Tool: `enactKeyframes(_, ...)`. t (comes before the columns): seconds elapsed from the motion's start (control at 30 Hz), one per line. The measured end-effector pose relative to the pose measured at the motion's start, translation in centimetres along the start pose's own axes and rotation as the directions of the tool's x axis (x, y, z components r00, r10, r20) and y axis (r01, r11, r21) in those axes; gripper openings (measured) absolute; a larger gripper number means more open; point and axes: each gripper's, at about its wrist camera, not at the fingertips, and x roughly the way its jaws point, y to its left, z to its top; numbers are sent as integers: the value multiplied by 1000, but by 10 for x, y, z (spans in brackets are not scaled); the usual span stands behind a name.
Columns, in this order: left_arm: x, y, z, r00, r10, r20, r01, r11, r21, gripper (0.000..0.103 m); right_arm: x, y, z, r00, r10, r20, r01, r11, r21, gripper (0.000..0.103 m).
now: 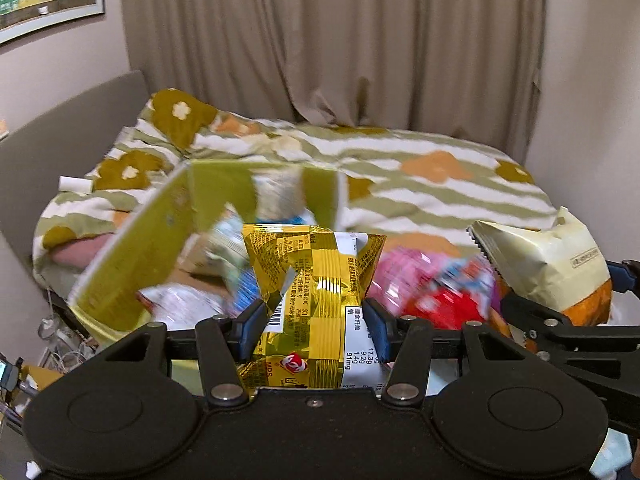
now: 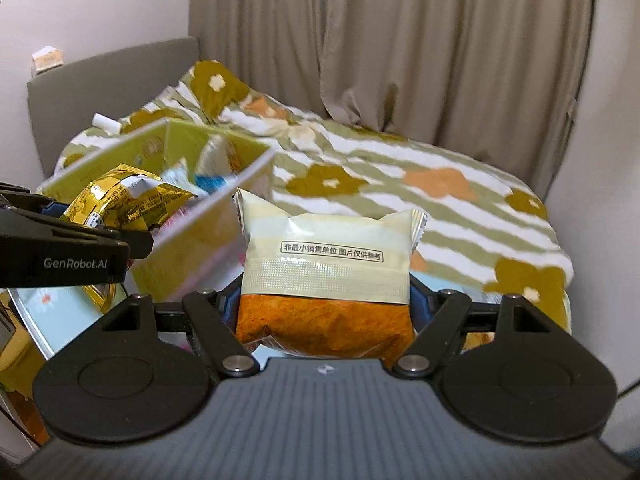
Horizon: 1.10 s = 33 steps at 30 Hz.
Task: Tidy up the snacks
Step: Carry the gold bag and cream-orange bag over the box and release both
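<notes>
My left gripper [image 1: 316, 326] is shut on a gold foil snack packet [image 1: 316, 280], held above the near edge of an open yellow-green box [image 1: 160, 232] that holds several snack packets. The gold packet [image 2: 120, 200] and left gripper [image 2: 136, 242] also show at the left of the right wrist view. My right gripper [image 2: 324, 312] is shut on a cream and orange snack packet [image 2: 326, 264], held to the right of the box [image 2: 208, 240]. That packet [image 1: 548, 264] shows at the right of the left wrist view.
Pink and red snack packets [image 1: 432, 284] lie right of the box. Behind is a bed with a green-striped floral duvet [image 1: 420, 184], a grey headboard [image 1: 60, 148] on the left and beige curtains [image 1: 332, 40] at the back.
</notes>
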Motion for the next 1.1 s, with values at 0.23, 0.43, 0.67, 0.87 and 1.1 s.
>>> enactKeyframes(0.23,29,67,40,999,36,3,-36,999,-25,57,35,56,54,999,37,17,-37,999,-4,90)
enactKeyframes(0.43,64,114,59,999,39,-30,-39,999,-3,57,72,112,96,999,50,9,-50,999,2,91)
enactKeyframes(0.67,104,145,60,995,-21,-94,24,999,30,60,110,151,119,1000,11,-26,-10,1000,17,91)
enactKeyframes(0.87,120,157,58,994,-43,-103,49,997,54,98,129,164,122,997,-39,-63,41,999,36,91)
enactKeyframes(1.1,115,168,55,992,-74,-105,79,996,45,99,137,173,125,994,-67,-87,71,997,36,91)
